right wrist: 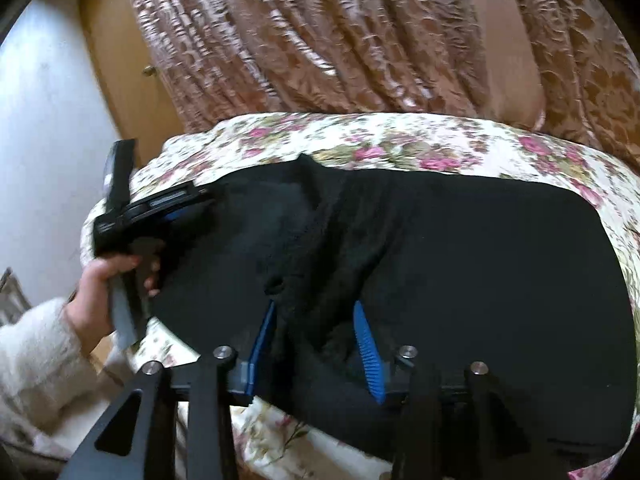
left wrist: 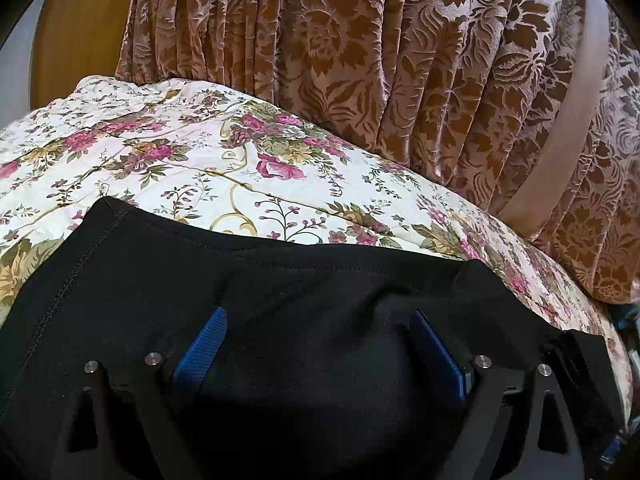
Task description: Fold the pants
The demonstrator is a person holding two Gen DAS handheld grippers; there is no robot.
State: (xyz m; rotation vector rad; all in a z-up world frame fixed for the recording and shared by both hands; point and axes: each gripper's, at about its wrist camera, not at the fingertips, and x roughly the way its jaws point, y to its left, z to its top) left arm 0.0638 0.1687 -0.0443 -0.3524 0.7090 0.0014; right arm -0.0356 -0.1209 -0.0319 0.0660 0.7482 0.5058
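One pants [right wrist: 460, 248] (black), two grippers: left gripper [left wrist: 320, 340], right gripper [right wrist: 316, 332]
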